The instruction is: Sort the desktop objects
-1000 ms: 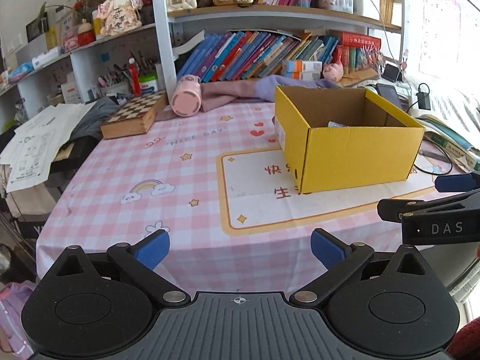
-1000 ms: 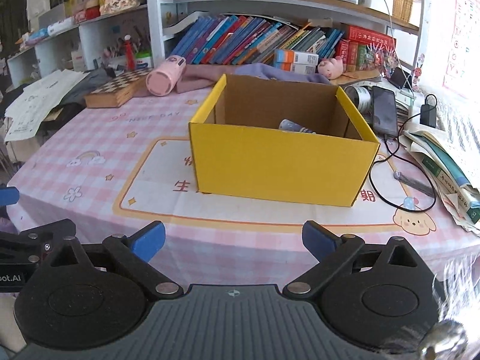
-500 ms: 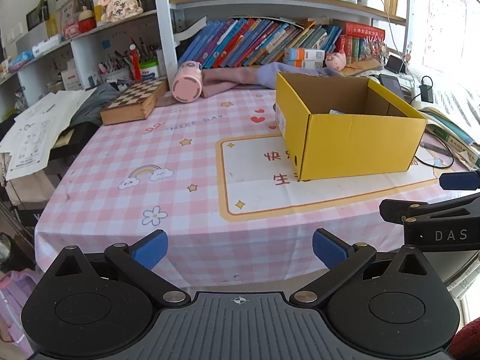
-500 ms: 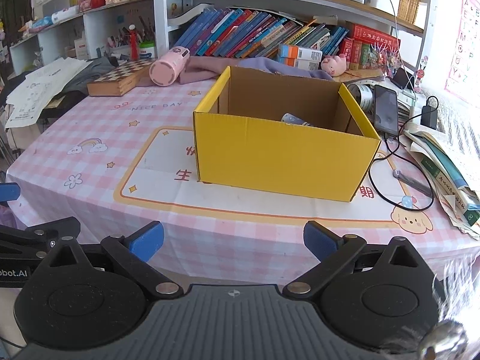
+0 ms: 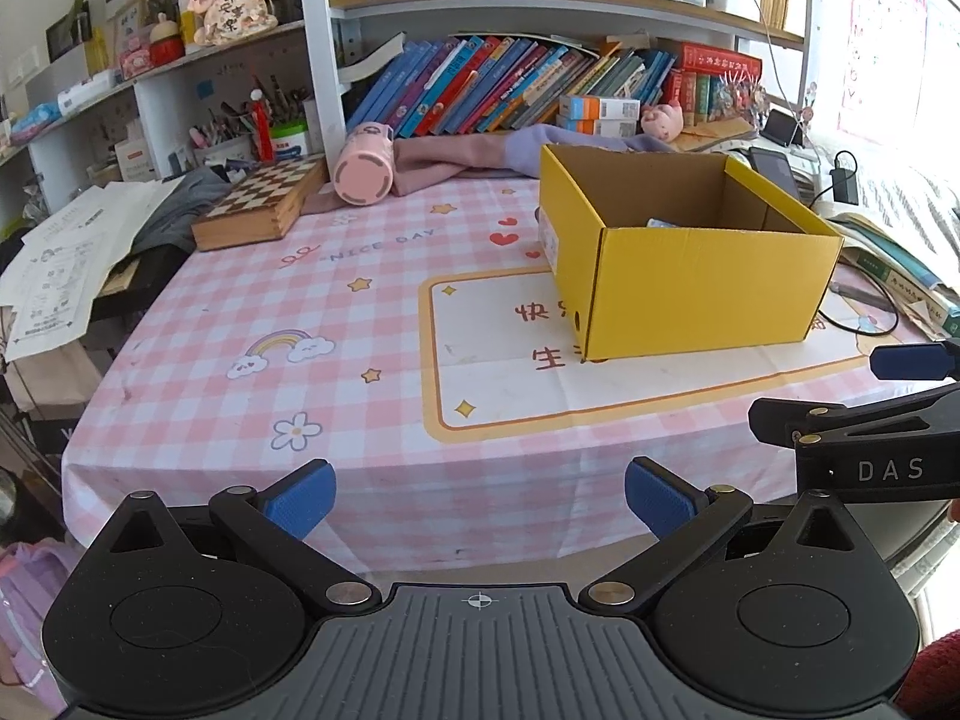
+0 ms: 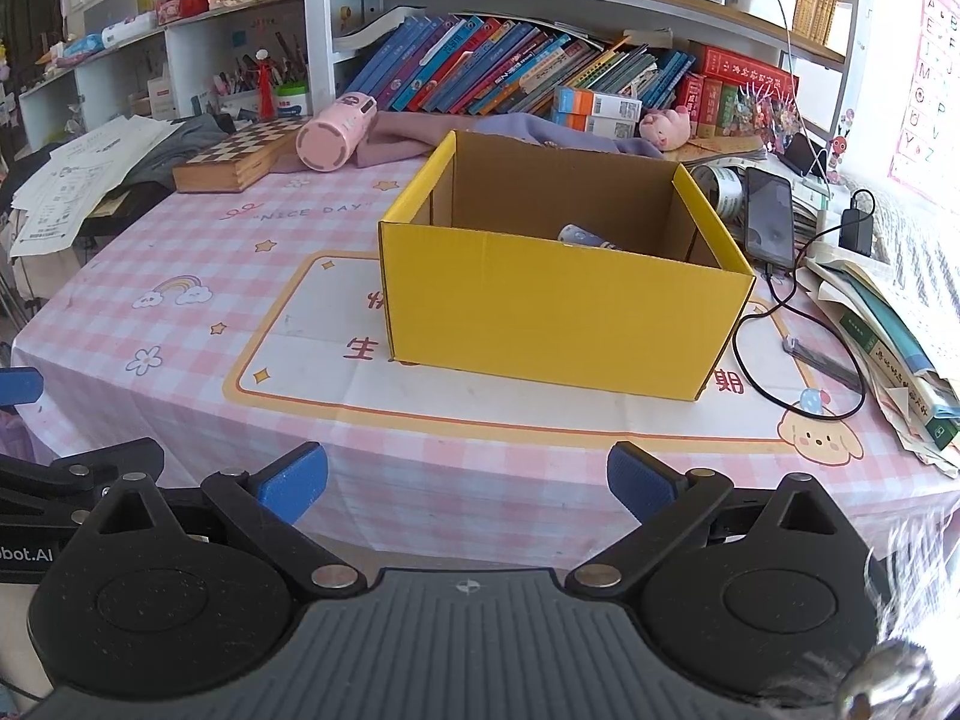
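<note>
On the pink checked tablecloth (image 6: 180,324) sits a yellow box (image 6: 558,312) (both tools spread, empty).

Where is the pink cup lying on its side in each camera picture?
Left wrist view: the pink cup lies upper left of centre, right of the chessboard box.
Right wrist view: the pink cup lies upper left, again right of the chessboard box.
Shared landmark: the yellow box.

The right gripper (image 6: 467,485) hangs wide open and empty before the table edge, facing the yellow box (image 6: 558,306).
</note>
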Tool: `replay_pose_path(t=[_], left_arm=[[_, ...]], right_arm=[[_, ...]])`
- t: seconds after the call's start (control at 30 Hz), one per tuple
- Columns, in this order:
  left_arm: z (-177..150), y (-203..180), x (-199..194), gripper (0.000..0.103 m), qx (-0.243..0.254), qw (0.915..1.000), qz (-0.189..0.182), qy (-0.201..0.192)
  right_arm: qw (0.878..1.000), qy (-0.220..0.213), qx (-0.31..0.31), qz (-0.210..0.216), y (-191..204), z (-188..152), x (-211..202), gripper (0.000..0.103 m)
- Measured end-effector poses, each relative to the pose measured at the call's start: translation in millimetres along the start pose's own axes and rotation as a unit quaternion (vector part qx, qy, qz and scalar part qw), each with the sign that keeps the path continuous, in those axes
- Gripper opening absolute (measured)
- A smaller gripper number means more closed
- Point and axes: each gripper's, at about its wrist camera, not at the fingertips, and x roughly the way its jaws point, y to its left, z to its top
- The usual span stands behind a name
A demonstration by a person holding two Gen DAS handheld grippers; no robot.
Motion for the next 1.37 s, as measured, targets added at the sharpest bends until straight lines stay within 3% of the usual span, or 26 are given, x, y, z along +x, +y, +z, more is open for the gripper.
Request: replay_pose_path(t=[1.37], left_arm=[[1,5,8,0.103,-0.009,0.9998,-0.015,0.006]], right_arm=[[1.0,0.011,0.0,-0.002,0,1,8,0.101]])
